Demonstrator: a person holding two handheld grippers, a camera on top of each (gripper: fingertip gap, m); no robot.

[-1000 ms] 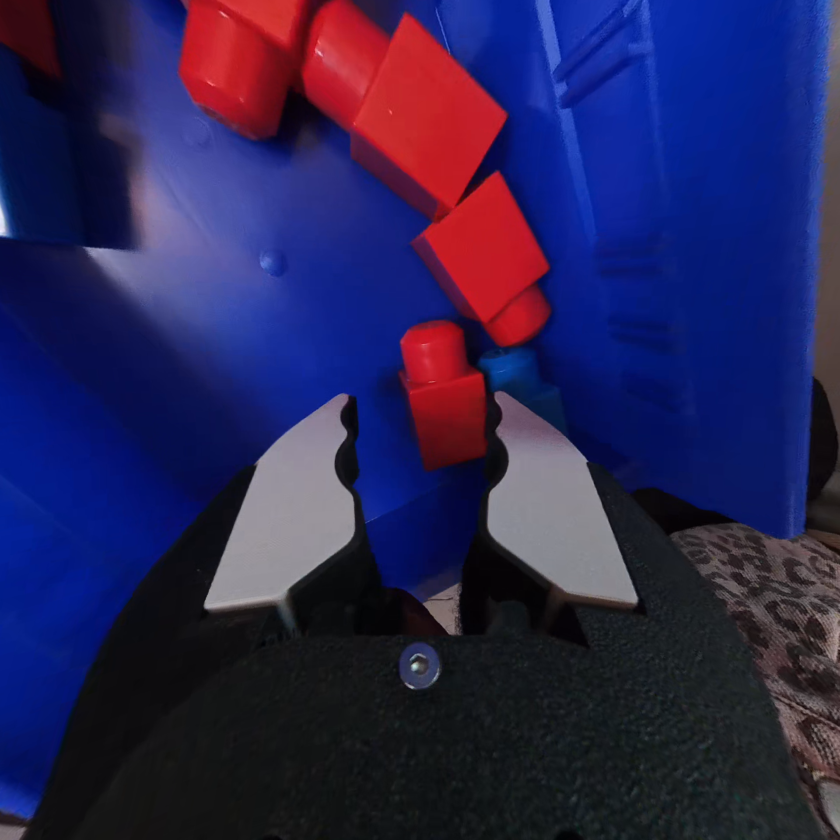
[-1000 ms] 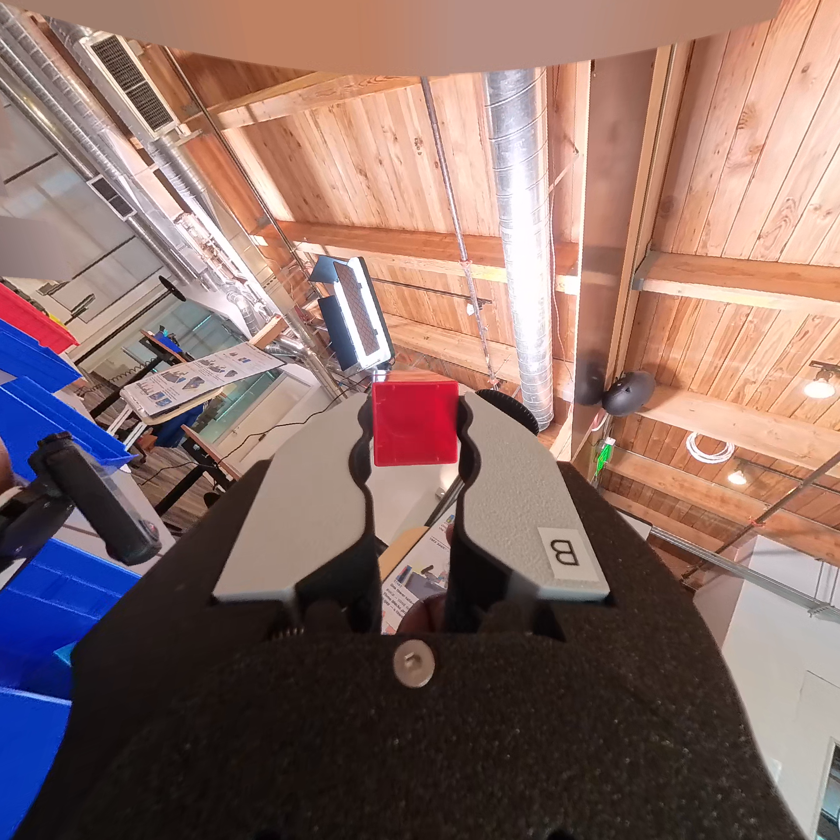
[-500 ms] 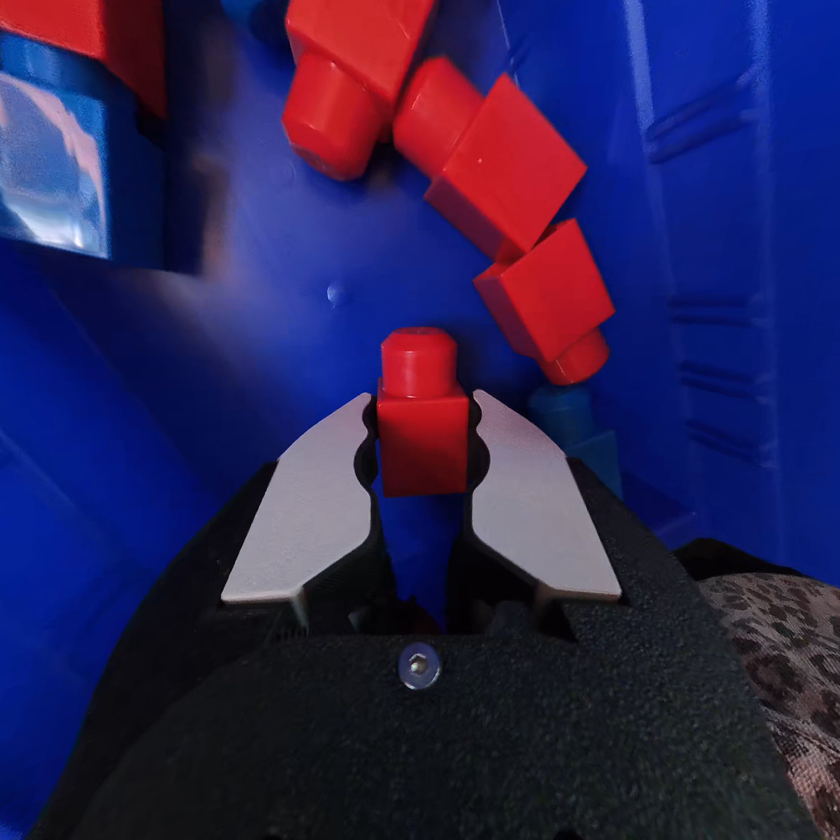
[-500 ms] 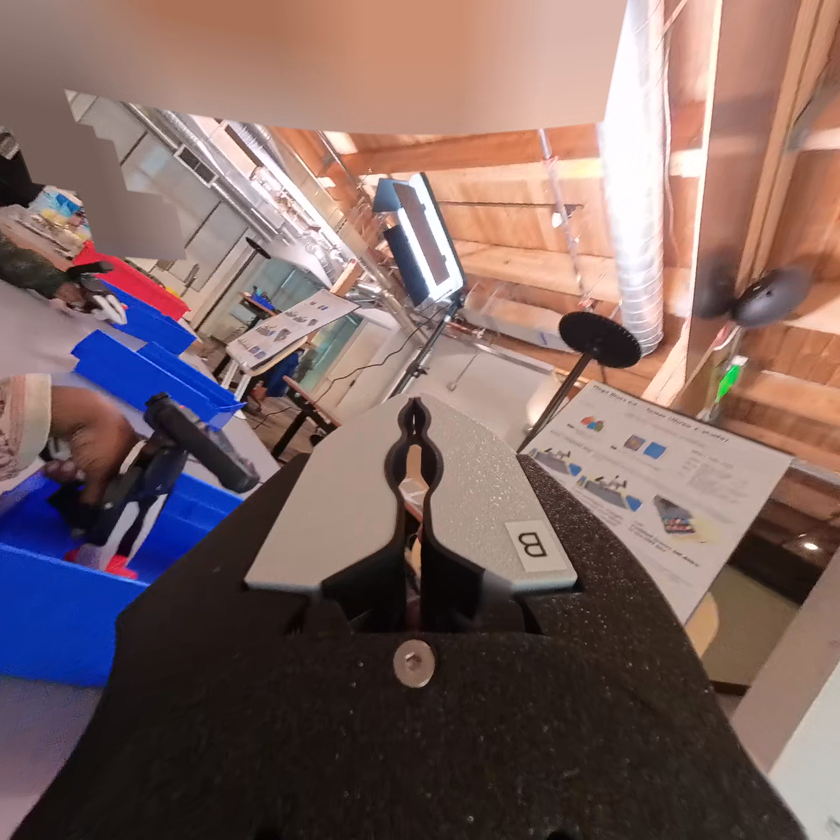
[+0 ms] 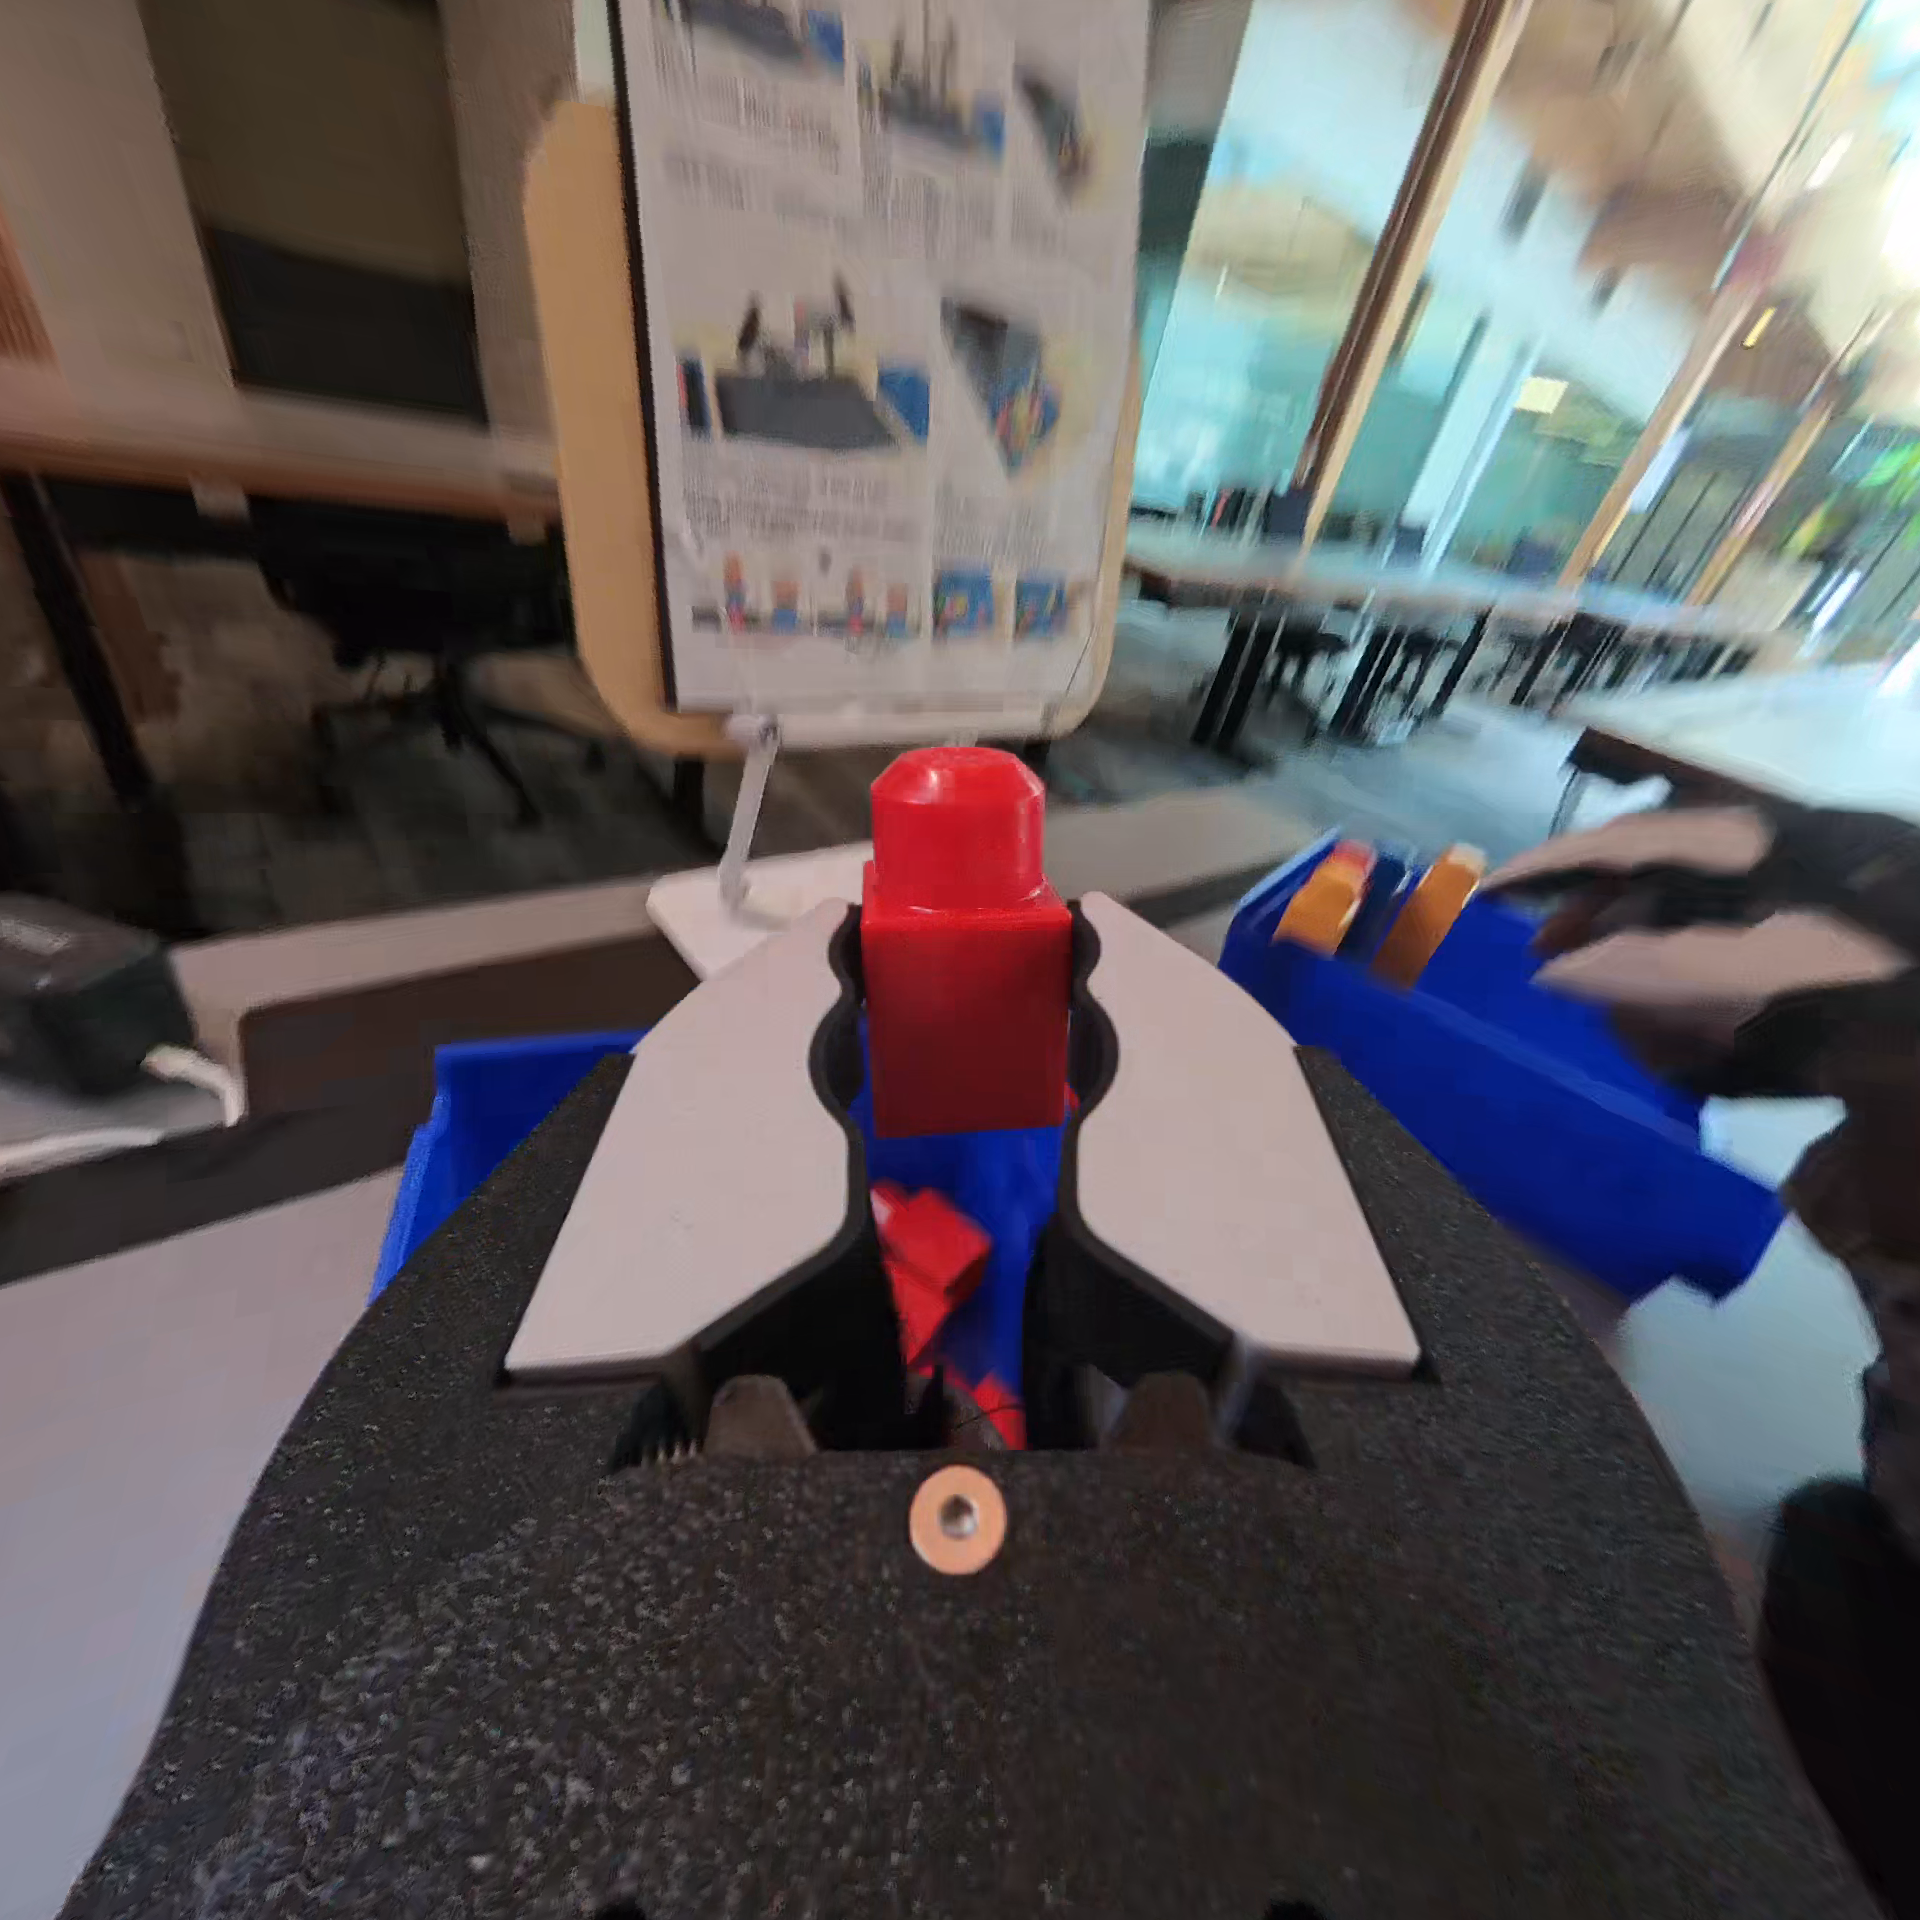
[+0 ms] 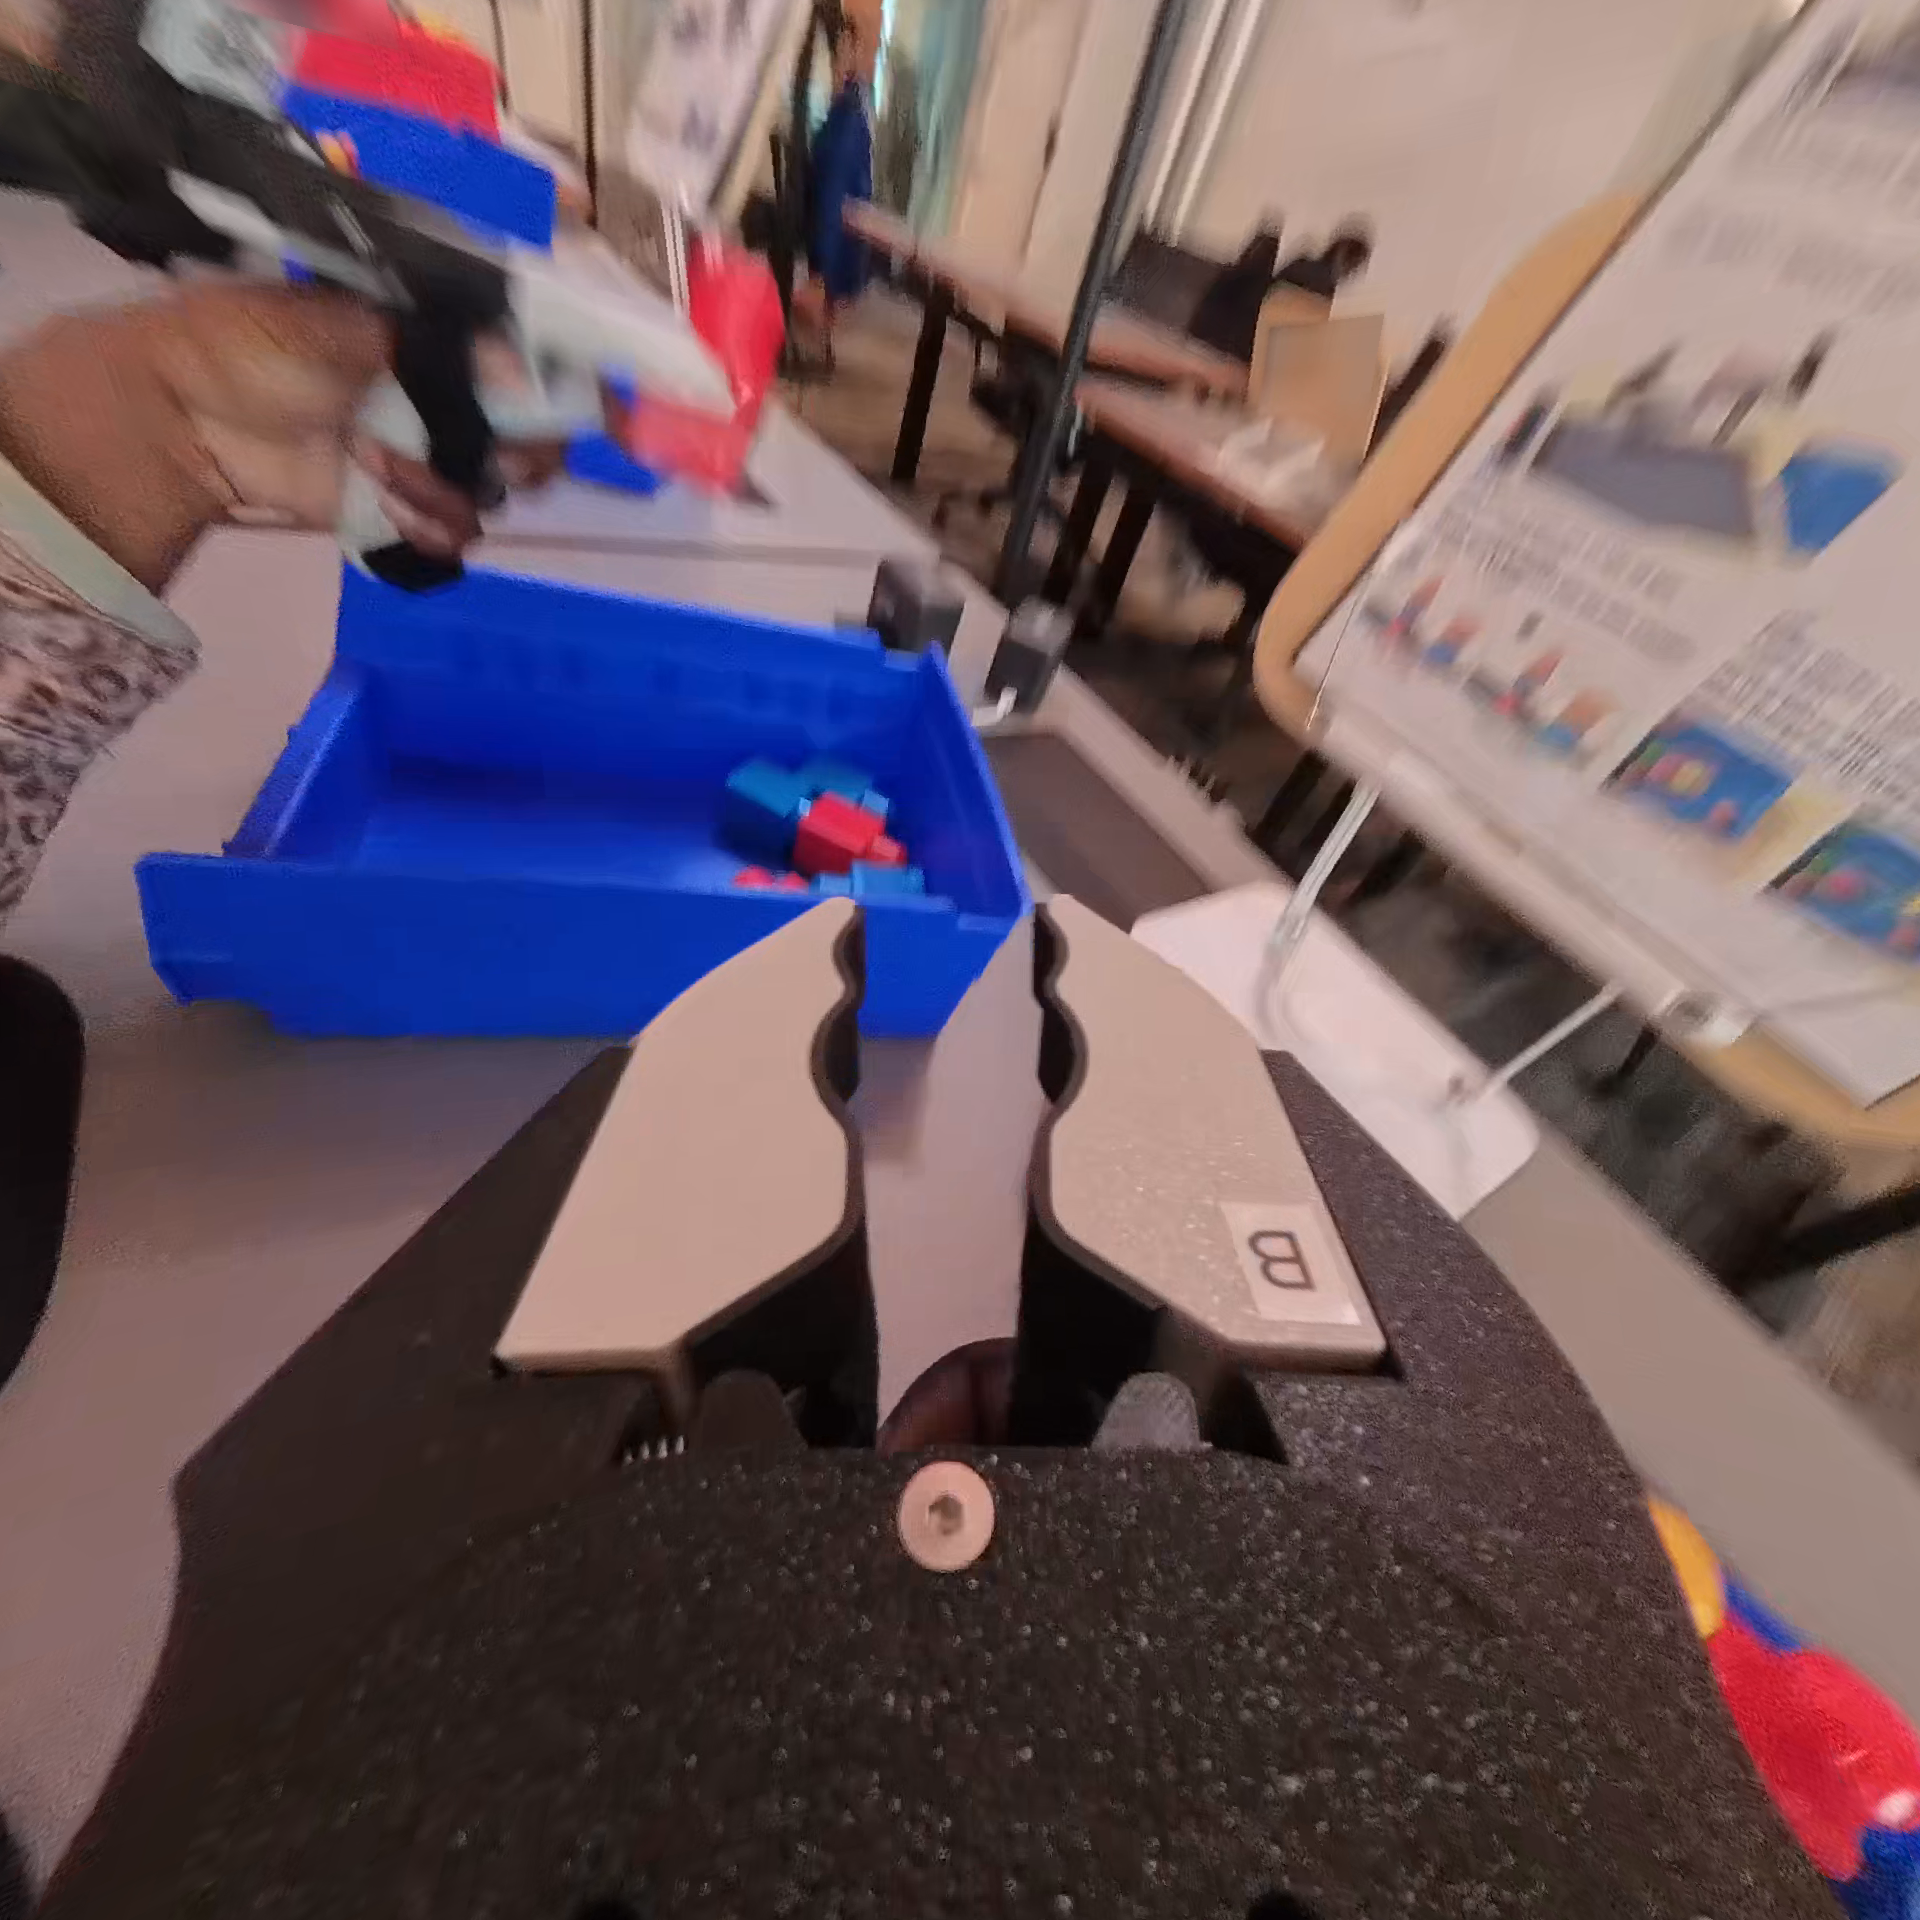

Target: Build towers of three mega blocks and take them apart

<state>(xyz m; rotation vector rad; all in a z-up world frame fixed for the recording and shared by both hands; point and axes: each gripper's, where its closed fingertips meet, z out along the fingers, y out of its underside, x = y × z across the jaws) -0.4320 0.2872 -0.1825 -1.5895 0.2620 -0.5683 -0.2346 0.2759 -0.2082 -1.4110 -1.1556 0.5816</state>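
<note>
My left gripper [image 5: 964, 914] is shut on a red mega block [image 5: 966, 997], stud pointing away, held above a blue bin [image 5: 488, 1122]. More red blocks [image 5: 930, 1257] lie in that bin, seen between the fingers. My right gripper [image 6: 945, 914] is open and empty, low over the grey table, just in front of the blue bin [image 6: 520, 966], which holds blue and red blocks [image 6: 831, 831]. In the right wrist view the left gripper [image 6: 665, 416] shows blurred at top left, above the bin, in a person's hand [image 6: 208, 416].
A second blue bin [image 5: 1455, 1091] with orange blocks [image 5: 1434, 914] lies to the right. A poster on a clear stand [image 6: 1662, 623] with a white base [image 6: 1351, 1018] stands behind the bins. Red, yellow and blue blocks [image 6: 1808, 1714] show at the right wrist view's bottom right corner. The gap from one gripper's tips to the other's is roughly 20 cm.
My left gripper closed on the red block in the bin and lifted it out. My right gripper no longer holds its red block, swung down from the ceiling and opened.
</note>
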